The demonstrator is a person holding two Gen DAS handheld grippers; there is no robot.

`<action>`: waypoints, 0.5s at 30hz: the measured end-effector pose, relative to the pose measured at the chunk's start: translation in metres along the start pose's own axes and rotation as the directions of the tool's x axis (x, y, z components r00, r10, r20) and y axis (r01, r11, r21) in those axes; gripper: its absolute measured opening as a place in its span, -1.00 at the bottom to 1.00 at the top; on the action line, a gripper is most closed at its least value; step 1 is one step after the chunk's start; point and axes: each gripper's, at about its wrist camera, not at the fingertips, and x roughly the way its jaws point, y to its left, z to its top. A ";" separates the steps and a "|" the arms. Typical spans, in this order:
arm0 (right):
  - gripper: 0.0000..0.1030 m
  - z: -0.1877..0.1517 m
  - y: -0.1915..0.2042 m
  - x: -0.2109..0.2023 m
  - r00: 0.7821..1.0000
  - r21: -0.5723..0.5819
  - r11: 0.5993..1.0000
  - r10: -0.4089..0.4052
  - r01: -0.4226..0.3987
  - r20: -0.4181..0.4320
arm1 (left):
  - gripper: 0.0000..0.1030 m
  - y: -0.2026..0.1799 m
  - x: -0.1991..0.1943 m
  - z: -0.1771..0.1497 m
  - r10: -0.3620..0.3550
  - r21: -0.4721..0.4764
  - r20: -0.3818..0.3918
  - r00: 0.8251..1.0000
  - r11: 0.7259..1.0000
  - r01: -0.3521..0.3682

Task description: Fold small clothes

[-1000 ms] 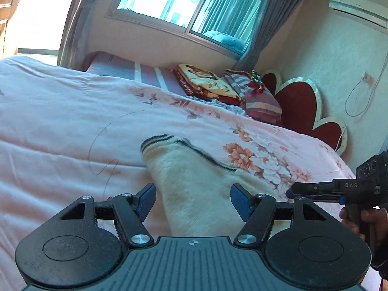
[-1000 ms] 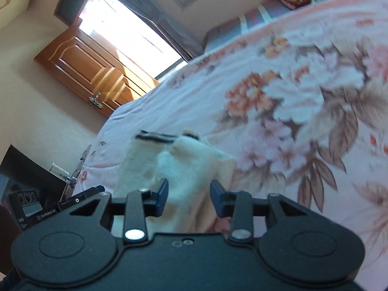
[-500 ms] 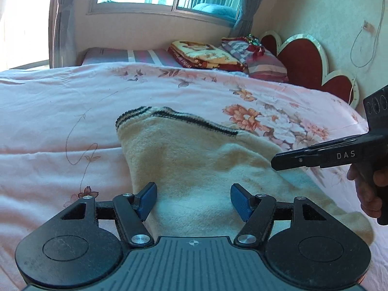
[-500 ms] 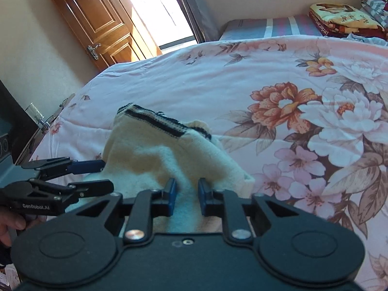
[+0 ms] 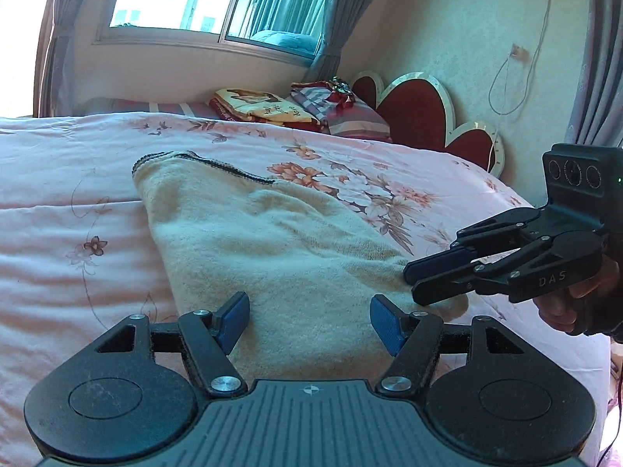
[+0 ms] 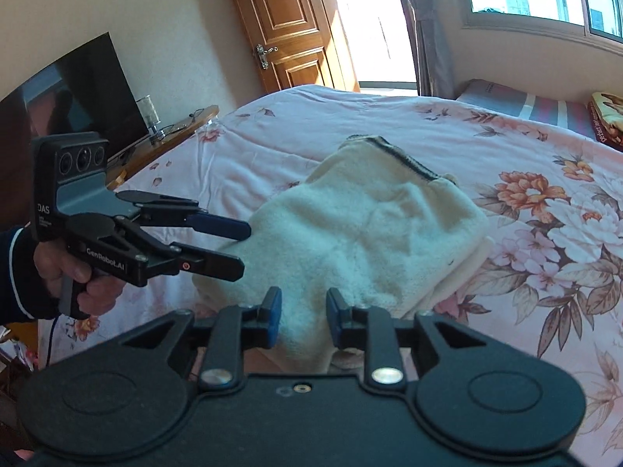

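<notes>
A cream fleece garment (image 5: 272,241) with a dark striped hem lies folded on the pink floral bedspread (image 5: 78,194). My left gripper (image 5: 309,319) hovers open over its near edge, with cloth showing under the wide gap and nothing pinched. In the right wrist view the left gripper (image 6: 243,247) stands at the left side of the garment (image 6: 370,233), held by a hand. My right gripper (image 6: 303,315) has its jaws a narrow gap apart over the near end. From the left wrist view, the right gripper (image 5: 409,278) tips sit at the garment's near right corner.
Folded blankets and pillows (image 5: 264,107) lie at the head of the bed by a heart-shaped headboard (image 5: 416,113). A dark screen (image 6: 78,89) and a glass (image 6: 150,111) stand on a side unit left of the bed. A wooden door (image 6: 296,27) is beyond.
Both wrist views have rolled level. The right gripper has swung from above the garment to its near right corner, its jaws narrower than a second ago. The left jaws kept their width.
</notes>
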 end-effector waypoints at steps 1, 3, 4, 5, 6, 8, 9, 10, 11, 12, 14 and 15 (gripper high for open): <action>-0.57 -0.003 -0.001 0.003 1.000 -0.008 1.000 -0.018 0.018 -0.016 | 0.31 0.000 0.000 -0.001 0.004 0.001 -0.004 1.000 1.000 -0.004; -0.64 -0.010 -0.003 0.007 0.998 -0.019 0.999 -0.049 0.048 -0.039 | 0.31 -0.002 0.001 -0.003 0.015 0.024 -0.012 1.000 1.000 -0.014; -0.65 -0.013 -0.004 0.008 0.998 -0.017 0.999 -0.051 0.050 -0.043 | 0.31 -0.004 0.000 -0.005 0.021 0.042 -0.018 1.000 0.999 -0.020; -0.65 -0.016 -0.004 0.008 0.998 -0.016 0.998 -0.054 0.053 -0.041 | 0.31 -0.006 0.000 -0.006 0.028 0.061 -0.023 0.999 0.998 -0.027; -0.66 -0.018 -0.003 0.009 0.998 -0.017 0.998 -0.058 0.058 -0.038 | 0.31 -0.009 0.001 -0.008 0.039 0.078 -0.028 0.999 0.996 -0.037; -0.66 -0.022 -0.005 0.009 0.998 -0.001 0.998 -0.059 0.059 -0.029 | 0.31 -0.012 0.001 -0.013 0.056 0.091 -0.019 0.998 0.994 -0.054; -0.67 -0.024 -0.006 0.009 0.998 0.009 0.998 -0.060 0.060 -0.025 | 0.31 -0.014 0.001 -0.016 0.065 0.099 -0.010 0.998 0.993 -0.064; -0.68 -0.025 -0.007 0.010 0.998 0.017 0.998 -0.060 0.061 -0.021 | 0.31 -0.016 0.001 -0.019 0.077 0.117 -0.002 0.997 0.990 -0.076; -0.69 -0.027 -0.008 0.010 0.998 0.025 0.998 -0.061 0.061 -0.017 | 0.31 -0.018 0.001 -0.021 0.087 0.130 0.007 0.996 0.988 -0.087; -0.70 -0.028 -0.009 0.011 0.998 0.028 0.998 -0.062 0.063 -0.013 | 0.31 -0.020 0.001 -0.023 0.095 0.139 0.015 0.995 0.986 -0.096; -0.75 -0.032 -0.010 0.012 0.998 0.023 0.997 -0.067 0.067 -0.004 | 0.31 -0.022 0.001 -0.027 0.110 0.152 0.033 0.993 0.982 -0.113; -0.75 -0.035 -0.012 0.012 0.998 0.033 0.998 -0.062 0.062 0.006 | 0.31 -0.022 0.000 -0.029 0.113 0.146 0.040 0.993 0.982 -0.117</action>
